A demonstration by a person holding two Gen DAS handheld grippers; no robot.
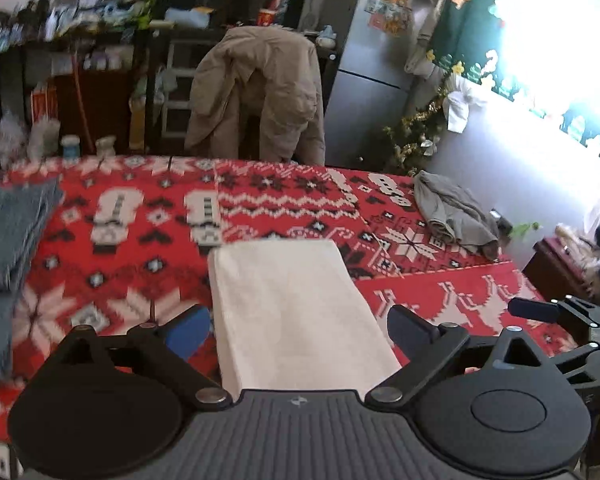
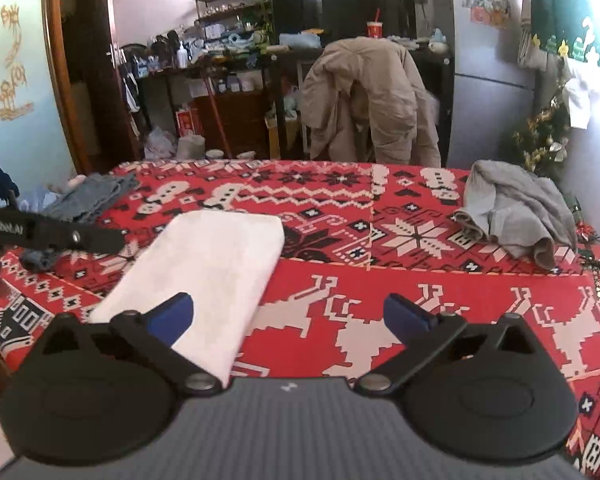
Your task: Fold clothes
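Note:
A folded white cloth (image 1: 288,304) lies flat on the red patterned tablecloth (image 1: 140,248); it also shows in the right wrist view (image 2: 208,272). My left gripper (image 1: 300,330) is open, its fingers straddling the near end of the white cloth. My right gripper (image 2: 288,316) is open and empty, just right of the white cloth, above the tablecloth (image 2: 420,300). A crumpled grey garment (image 1: 456,212) lies at the table's far right, also in the right wrist view (image 2: 516,208). Folded blue denim (image 1: 8,232) lies at the left edge.
A chair draped with a beige jacket (image 1: 260,92) stands behind the table. Cluttered shelves (image 2: 236,52) and a fridge (image 1: 380,60) stand at the back. The right gripper's body (image 1: 572,320) shows at right in the left wrist view.

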